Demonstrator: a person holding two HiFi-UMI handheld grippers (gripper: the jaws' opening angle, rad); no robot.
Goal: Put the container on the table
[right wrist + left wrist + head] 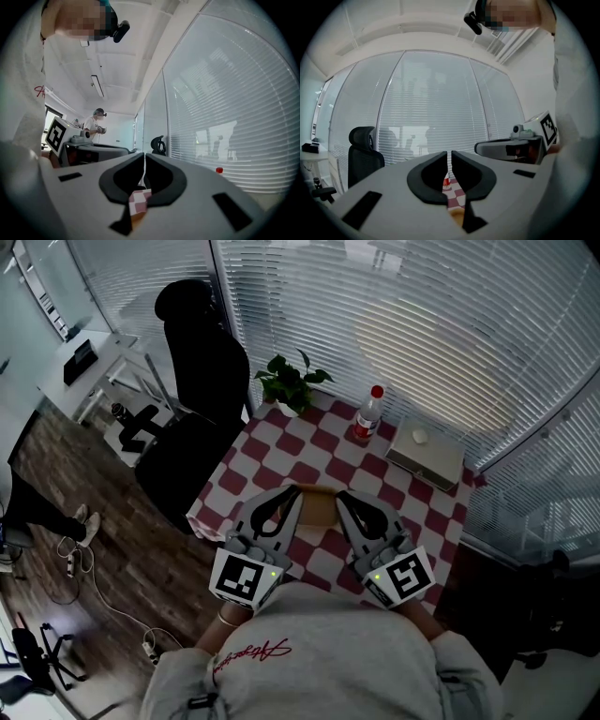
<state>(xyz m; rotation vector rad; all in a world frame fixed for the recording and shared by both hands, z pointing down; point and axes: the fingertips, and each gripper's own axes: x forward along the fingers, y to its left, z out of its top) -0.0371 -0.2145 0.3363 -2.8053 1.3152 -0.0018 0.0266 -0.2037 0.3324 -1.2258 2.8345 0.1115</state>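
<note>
Left tool [296,491] and right tool [340,495] are both pinched together. I'd ease the brown cardboard container [316,507] down level onto the red-checked surface [323,454].

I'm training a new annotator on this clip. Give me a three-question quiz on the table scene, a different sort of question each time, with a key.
1. True or false: the bottle on the checkered table has a blue cap.
2. What stands at the table's far edge, left of the bottle? A. potted plant B. desk lamp C. mug
3. Fill in: the brown container shows between the left gripper and the right gripper, and the jaws of both are ___.
Key: 1 false, the cap is red; 2 A; 3 shut.
</note>
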